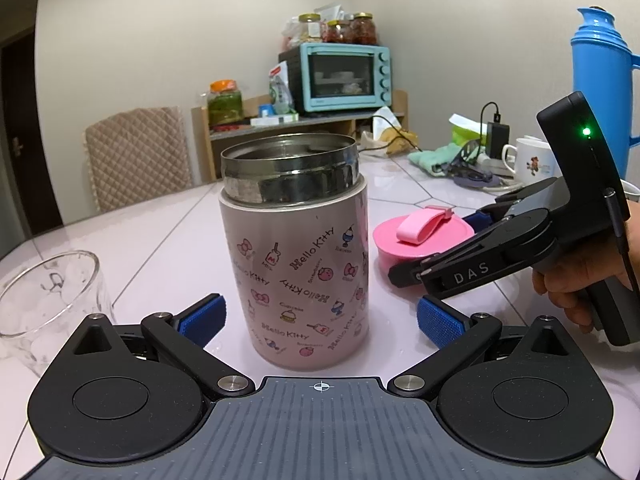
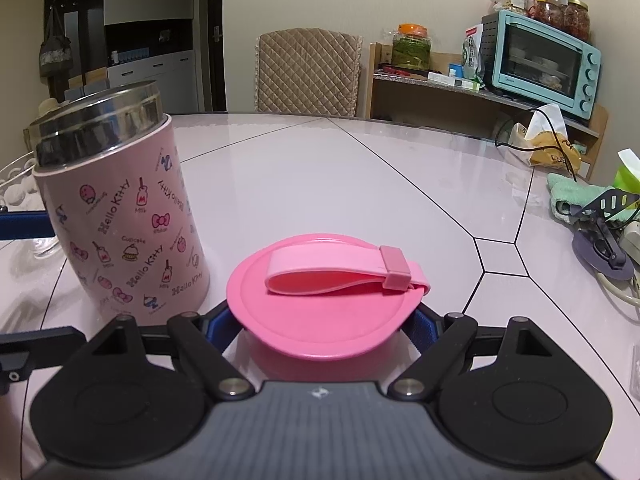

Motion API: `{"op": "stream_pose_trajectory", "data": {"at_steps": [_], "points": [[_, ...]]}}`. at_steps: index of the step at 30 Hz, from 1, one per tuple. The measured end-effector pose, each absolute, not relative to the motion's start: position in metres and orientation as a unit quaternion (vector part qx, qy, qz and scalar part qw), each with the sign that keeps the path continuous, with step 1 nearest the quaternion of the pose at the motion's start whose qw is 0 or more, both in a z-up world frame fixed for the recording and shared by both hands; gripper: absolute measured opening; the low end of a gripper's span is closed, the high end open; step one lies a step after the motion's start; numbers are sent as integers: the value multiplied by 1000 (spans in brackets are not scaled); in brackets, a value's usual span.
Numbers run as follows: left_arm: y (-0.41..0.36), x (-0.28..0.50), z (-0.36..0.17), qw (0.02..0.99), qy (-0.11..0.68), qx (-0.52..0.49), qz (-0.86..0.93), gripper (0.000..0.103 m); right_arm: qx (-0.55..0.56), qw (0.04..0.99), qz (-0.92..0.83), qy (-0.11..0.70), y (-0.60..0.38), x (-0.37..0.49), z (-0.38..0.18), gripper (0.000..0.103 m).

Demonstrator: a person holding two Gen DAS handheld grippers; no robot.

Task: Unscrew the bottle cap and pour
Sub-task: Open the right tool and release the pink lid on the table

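With the cap (image 2: 320, 304) already off the bottle (image 1: 296, 264), I'm at the set-down step: right gripper (image 2: 324, 326) is pinching the cap, which sits low over the table (image 2: 360, 168) just right of the bottle. Left gripper (image 1: 320, 316) is spread wide, pads either side of the bottle, not touching. Glass (image 1: 48, 300) sits left of the bottle. Next, I reckon: release cap, close left on bottle, tip toward glass

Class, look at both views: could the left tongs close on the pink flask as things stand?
Probably yes. The left tongs stand open with the pink flask upright between their pads, nothing in between. The right tongs, shut on the pink lid, sit off to one side.
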State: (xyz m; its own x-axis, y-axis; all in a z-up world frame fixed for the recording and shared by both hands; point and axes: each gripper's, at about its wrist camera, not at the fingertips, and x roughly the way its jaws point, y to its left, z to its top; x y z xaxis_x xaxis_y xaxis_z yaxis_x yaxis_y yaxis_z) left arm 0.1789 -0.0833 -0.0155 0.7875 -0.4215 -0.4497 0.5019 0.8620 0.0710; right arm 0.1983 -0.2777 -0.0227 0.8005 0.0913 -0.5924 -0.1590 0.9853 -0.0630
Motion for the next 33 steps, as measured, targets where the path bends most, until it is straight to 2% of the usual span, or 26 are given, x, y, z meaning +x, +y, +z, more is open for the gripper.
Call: {"op": "stream_pose_trajectory", "data": {"at_steps": [16, 18, 33], "points": [[-83, 182, -14, 941, 216, 94, -244, 103, -59, 946, 61, 313, -280, 197, -24, 91], [-84, 182, -14, 941, 216, 94, -244, 103, -61, 947, 61, 311, -280, 197, -24, 95], [-81, 180, -13, 940, 218, 97, -242, 103, -60, 947, 66, 309, -280, 195, -21, 103]]}}
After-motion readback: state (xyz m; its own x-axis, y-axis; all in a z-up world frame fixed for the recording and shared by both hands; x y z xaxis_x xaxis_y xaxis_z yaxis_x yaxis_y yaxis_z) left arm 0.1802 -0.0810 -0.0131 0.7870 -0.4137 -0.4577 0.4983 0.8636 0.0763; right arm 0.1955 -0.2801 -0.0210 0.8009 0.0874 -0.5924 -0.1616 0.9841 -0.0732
